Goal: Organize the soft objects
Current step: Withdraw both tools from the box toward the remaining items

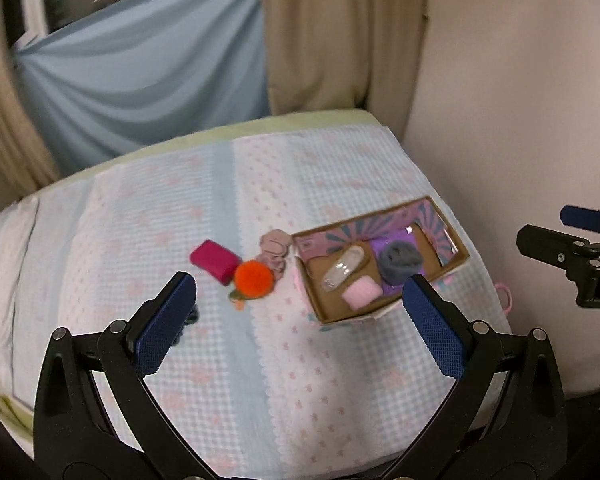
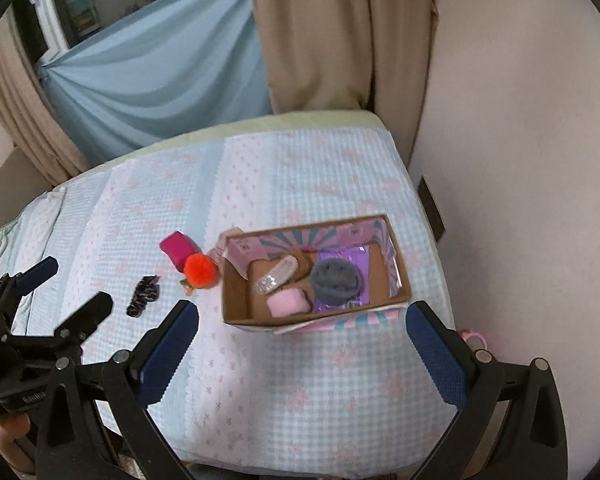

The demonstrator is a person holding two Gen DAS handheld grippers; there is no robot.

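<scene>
Soft objects: 3 lie in the cardboard box point(image 2: 236, 304), the rest on the checked cloth point(image 2: 320, 380) just left of it. Left gripper point(image 1: 298, 318): jaws spread wide, nothing held, above the cloth, w/ box off its right finger. Right gripper point(image 2: 300, 344): jaws wide apart, empty, near box's front wall. In box: pink roll point(image 2: 286, 303) at front, grey knit piece point(image 2: 334, 280) on purple sheet point(image 2: 360, 258), clear packet point(image 2: 274, 278) behind the roll. Outside box: orange pom-pom point(image 1: 256, 276) touching the magenta block point(image 1: 216, 262) and beige fabric bundle point(image 1: 274, 250), which sits against box's left wall. Black hair clip point(image 2: 142, 295) lies apart, further left. Pink loop point(image 2: 474, 336) at cloth's right edge. Beige curtain point(image 2: 312, 36) and blue drape point(image 2: 156, 68) behind.
</scene>
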